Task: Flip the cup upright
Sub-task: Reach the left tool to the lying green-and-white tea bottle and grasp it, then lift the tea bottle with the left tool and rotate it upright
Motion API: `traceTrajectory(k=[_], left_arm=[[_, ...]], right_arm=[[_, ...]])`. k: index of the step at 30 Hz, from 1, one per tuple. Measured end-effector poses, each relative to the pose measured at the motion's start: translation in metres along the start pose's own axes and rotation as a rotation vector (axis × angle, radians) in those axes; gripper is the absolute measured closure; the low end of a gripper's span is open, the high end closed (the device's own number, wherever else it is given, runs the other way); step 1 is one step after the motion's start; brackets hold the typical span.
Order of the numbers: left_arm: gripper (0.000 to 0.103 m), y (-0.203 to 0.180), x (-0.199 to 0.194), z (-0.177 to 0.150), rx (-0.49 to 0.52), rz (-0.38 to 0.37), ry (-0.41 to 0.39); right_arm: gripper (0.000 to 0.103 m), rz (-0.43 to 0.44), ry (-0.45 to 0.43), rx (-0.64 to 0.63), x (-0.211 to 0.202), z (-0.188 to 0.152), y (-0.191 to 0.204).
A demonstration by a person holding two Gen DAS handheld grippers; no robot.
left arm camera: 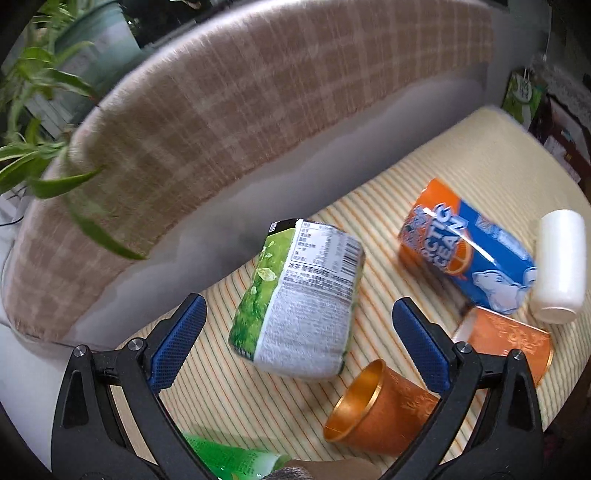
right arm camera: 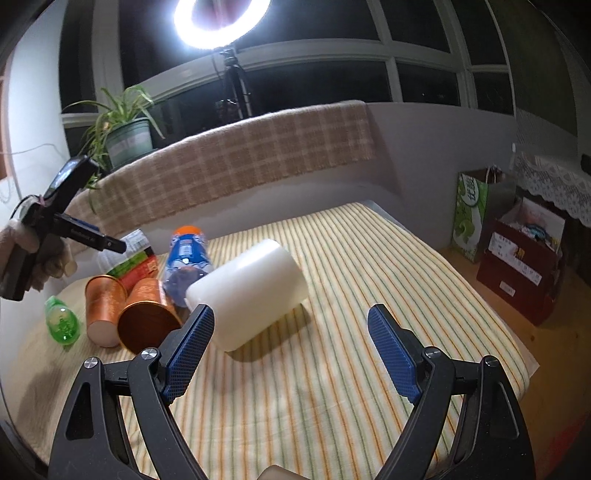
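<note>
Left gripper (left arm camera: 299, 343) spread wide, nothing held, blue pads (left arm camera: 177, 343) either side of a green-labelled carton (left arm camera: 295, 299) lying tilted on the striped cloth (left arm camera: 498, 177) at frame centre. Lower centre-right: orange metal cup (left arm camera: 380, 410) on its side, gold mouth facing lower left, partly behind the right finger. Second orange cup (left arm camera: 506, 336) just right of it, also lying down. Blue-orange bottle (left arm camera: 469, 247) on its side in the upper right, white cup (left arm camera: 561, 266) touching its far end at the right edge, lying down too. Green bottle (left arm camera: 229, 458) at bottom edge. Plaid blanket (left arm camera: 240, 110) across the upper frame, plant (left arm camera: 37, 110) upper left. Right gripper (right arm camera: 291, 350) wide apart, empty, with white cup (right arm camera: 251, 291) on its side at frame centre, just beyond the left pad, open or closed end unclear. Two orange cups (right arm camera: 147, 317) left of centre, blue bottle (right arm camera: 188, 258) behind them, green bottle (right arm camera: 62, 325) far left. Left gripper (right arm camera: 110, 243) visible at left edge, above the clutter. Ring light (right arm camera: 221, 18) top centre, bags (right arm camera: 476, 218) at right.
</note>
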State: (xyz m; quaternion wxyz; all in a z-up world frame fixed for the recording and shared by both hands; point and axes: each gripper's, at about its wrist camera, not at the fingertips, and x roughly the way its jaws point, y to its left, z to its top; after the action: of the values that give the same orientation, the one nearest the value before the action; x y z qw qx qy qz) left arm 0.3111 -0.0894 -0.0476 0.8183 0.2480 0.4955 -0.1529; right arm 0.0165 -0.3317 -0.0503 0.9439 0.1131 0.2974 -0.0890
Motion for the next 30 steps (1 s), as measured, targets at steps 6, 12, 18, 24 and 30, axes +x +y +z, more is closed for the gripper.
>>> traceTrajectory(k=[6, 12, 18, 24, 30], left_arm=[[0.000, 0.000, 0.021, 0.008, 0.073, 0.018, 0.100], [0.000, -0.005, 0.044, 0.020, 0.096, 0.035, 0.156], [0.000, -0.014, 0.064, 0.018, 0.123, 0.037, 0.187], [0.014, -0.023, 0.074, 0.016, 0.142, 0.032, 0.197], [0.015, -0.044, 0.072, 0.015, 0.163, 0.074, 0.169]], right_arm=[[0.018, -0.014, 0.005, 0.033, 0.006, 0.001, -0.010], [0.018, -0.016, 0.021, 0.056, 0.011, 0.000, -0.018], [0.018, -0.027, 0.026, 0.082, 0.013, 0.001, -0.026], [0.018, -0.033, 0.040, 0.112, 0.016, 0.001, -0.034], [0.018, -0.028, 0.057, 0.136, 0.017, -0.001, -0.038]])
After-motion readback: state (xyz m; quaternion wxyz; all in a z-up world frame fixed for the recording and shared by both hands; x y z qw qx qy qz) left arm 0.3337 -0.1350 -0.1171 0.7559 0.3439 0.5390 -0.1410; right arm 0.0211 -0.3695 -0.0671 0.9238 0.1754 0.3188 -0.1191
